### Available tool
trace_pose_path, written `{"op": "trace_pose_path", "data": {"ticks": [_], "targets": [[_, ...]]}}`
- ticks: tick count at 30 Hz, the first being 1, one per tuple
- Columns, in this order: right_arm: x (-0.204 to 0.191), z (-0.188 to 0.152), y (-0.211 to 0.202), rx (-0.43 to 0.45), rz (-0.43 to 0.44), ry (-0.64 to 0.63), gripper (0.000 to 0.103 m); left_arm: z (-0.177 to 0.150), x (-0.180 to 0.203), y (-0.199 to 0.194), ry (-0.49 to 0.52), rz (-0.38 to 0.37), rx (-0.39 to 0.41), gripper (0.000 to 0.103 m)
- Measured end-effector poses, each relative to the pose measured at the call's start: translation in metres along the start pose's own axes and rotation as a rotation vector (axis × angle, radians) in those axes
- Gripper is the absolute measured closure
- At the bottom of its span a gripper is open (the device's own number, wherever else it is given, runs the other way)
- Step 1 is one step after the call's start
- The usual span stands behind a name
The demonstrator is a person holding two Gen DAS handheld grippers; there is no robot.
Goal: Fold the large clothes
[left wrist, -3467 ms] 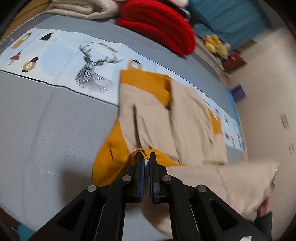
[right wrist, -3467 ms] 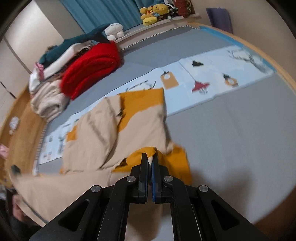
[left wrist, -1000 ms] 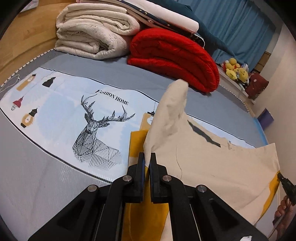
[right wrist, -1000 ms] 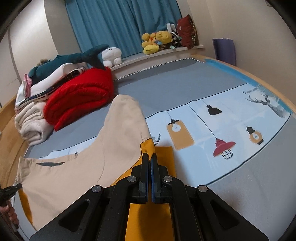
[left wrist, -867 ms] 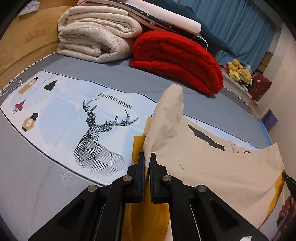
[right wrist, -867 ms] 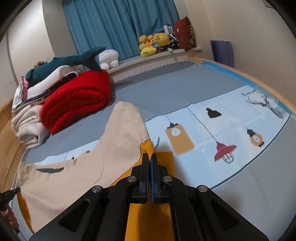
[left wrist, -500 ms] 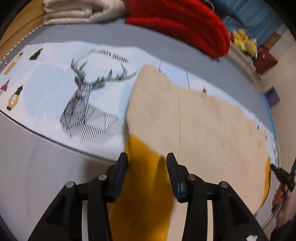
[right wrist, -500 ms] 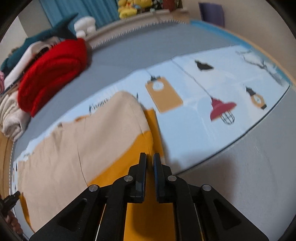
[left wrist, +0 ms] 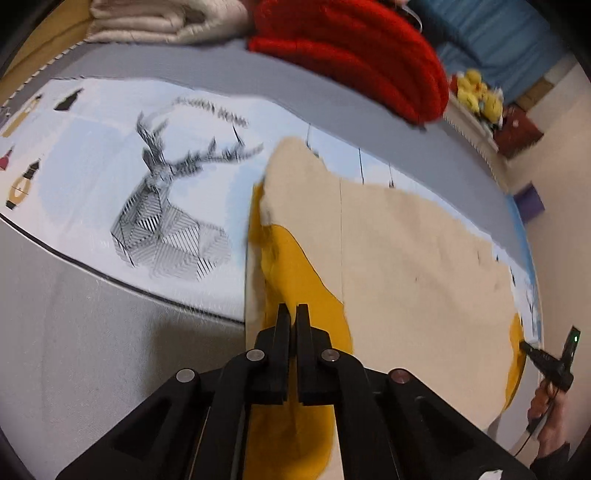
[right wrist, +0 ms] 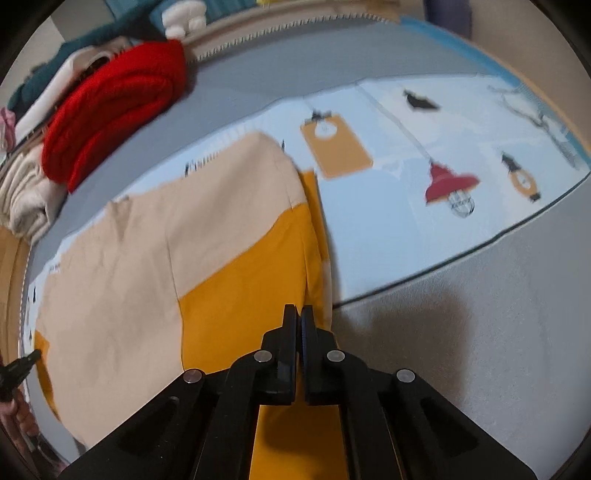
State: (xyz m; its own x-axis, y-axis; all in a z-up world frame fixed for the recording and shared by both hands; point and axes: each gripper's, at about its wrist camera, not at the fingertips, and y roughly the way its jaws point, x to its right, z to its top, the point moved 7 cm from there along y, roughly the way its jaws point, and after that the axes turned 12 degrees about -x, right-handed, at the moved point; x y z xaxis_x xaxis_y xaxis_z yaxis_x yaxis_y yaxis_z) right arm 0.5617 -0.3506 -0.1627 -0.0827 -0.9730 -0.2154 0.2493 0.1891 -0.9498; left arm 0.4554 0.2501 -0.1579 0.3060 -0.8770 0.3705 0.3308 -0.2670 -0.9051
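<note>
— Looking along your left gripper [left wrist: 292, 308], what do you see at the tips?

— Your fingers there are pressed together, with only a sliver of a gap, and no cloth bunches up between them. The same goes for your right gripper [right wrist: 298, 310]: fingers closed, nothing visibly pinched. Both hover just over the mustard part of the garment [left wrist: 406, 258].

— And where does the garment lie?

— Spread flat on the bed, across the grey cover [left wrist: 74, 332] and onto the pale printed strip with the deer [left wrist: 159, 206]. A beige layer is folded over the mustard one, and the mustard peeks out at both of your ends.

— How will it handle?

— Softly, I'd judge. It looks like thin, limp cotton: light, not slippery, and it will sag and drag if you lift one corner alone. Take it at the near edge with both grippers, well apart, pinching both layers together so the beige doesn't slide off the mustard.

— Anything beyond it to mind?

— Further back sit a rolled red blanket [left wrist: 351, 48] and cream bedding [left wrist: 166, 22], well clear of the garment. The far edge is blurred, so I can't tell how neatly it lines up there.
</note>
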Motion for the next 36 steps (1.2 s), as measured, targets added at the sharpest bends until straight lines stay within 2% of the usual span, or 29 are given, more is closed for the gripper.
{"op": "trace_pose_path", "data": {"ticks": [2, 4, 6, 8, 9, 12, 14, 15, 16, 18, 19, 20, 21, 22, 23, 25, 27, 30, 31, 33, 36], "targets": [[0.003, 0.003, -0.001, 0.018, -0.024, 0.012, 0.101, -0.003, -0.009, 0.01, -0.011, 0.059, -0.04, 0.1], [0.005, 0.001, 0.008, -0.011, -0.043, 0.012, 0.101, -0.011, -0.019, 0.022, -0.008, 0.156, -0.093, 0.1], [0.004, 0.0, 0.011, -0.023, -0.068, 0.002, 0.101, -0.015, -0.024, 0.023, 0.02, 0.257, -0.107, 0.099], [0.005, 0.001, 0.009, -0.029, -0.088, 0.003, 0.098, -0.016, -0.021, 0.011, 0.019, 0.224, -0.079, 0.099], [0.007, 0.002, 0.005, -0.024, -0.108, 0.011, 0.089, -0.015, -0.017, 0.003, 0.024, 0.199, -0.059, 0.099], [0.011, 0.004, -0.019, 0.045, -0.179, 0.022, 0.083, -0.02, 0.014, -0.018, 0.118, 0.106, -0.019, 0.1], [-0.002, 0.003, -0.032, 0.086, -0.13, -0.045, 0.083, -0.028, 0.036, -0.012, 0.191, 0.036, -0.073, 0.099], [-0.013, -0.001, -0.035, 0.089, -0.093, -0.102, 0.083, -0.043, 0.05, 0.0, 0.254, 0.007, -0.148, 0.097], [-0.024, -0.007, -0.034, 0.074, -0.055, -0.163, 0.083, -0.055, 0.057, 0.012, 0.305, 0.014, -0.208, 0.091], [-0.046, -0.028, -0.014, -0.04, 0.012, -0.297, 0.082, -0.075, 0.057, 0.042, 0.411, 0.15, -0.299, 0.087], [-0.05, -0.043, 0.004, -0.119, -0.011, -0.354, 0.082, -0.08, 0.052, 0.053, 0.434, 0.21, -0.328, 0.087], [-0.048, -0.052, 0.016, -0.172, -0.045, -0.381, 0.082, -0.083, 0.046, 0.06, 0.433, 0.238, -0.347, 0.086], [-0.043, -0.064, 0.031, -0.235, -0.096, -0.411, 0.082, -0.083, 0.041, 0.062, 0.401, 0.225, -0.357, 0.086], [-0.038, -0.07, 0.038, -0.262, -0.125, -0.424, 0.082, -0.081, 0.039, 0.059, 0.371, 0.205, -0.358, 0.086], [-0.036, -0.071, 0.038, -0.261, -0.125, -0.422, 0.082, -0.08, 0.039, 0.055, 0.354, 0.203, -0.352, 0.086], [-0.031, -0.069, 0.029, -0.258, -0.111, -0.39, 0.082, -0.081, 0.045, 0.042, 0.383, 0.227, -0.321, 0.086], [-0.021, -0.07, 0.024, -0.268, -0.11, -0.369, 0.082, -0.089, 0.05, 0.04, 0.413, 0.195, -0.336, 0.086], [-0.003, -0.078, 0.032, -0.329, -0.131, -0.343, 0.082, -0.098, 0.033, 0.053, 0.413, 0.269, -0.38, 0.082], [0.001, -0.081, 0.033, -0.341, -0.14, -0.34, 0.082, -0.099, 0.03, 0.053, 0.404, 0.273, -0.382, 0.083], [0.003, -0.083, 0.03, -0.34, -0.167, -0.351, 0.082, -0.098, 0.03, 0.044, 0.381, 0.255, -0.362, 0.083], [-0.007, -0.079, 0.013, -0.254, -0.231, -0.398, 0.082, -0.094, 0.04, 0.022, 0.388, 0.243, -0.264, 0.083]]}}
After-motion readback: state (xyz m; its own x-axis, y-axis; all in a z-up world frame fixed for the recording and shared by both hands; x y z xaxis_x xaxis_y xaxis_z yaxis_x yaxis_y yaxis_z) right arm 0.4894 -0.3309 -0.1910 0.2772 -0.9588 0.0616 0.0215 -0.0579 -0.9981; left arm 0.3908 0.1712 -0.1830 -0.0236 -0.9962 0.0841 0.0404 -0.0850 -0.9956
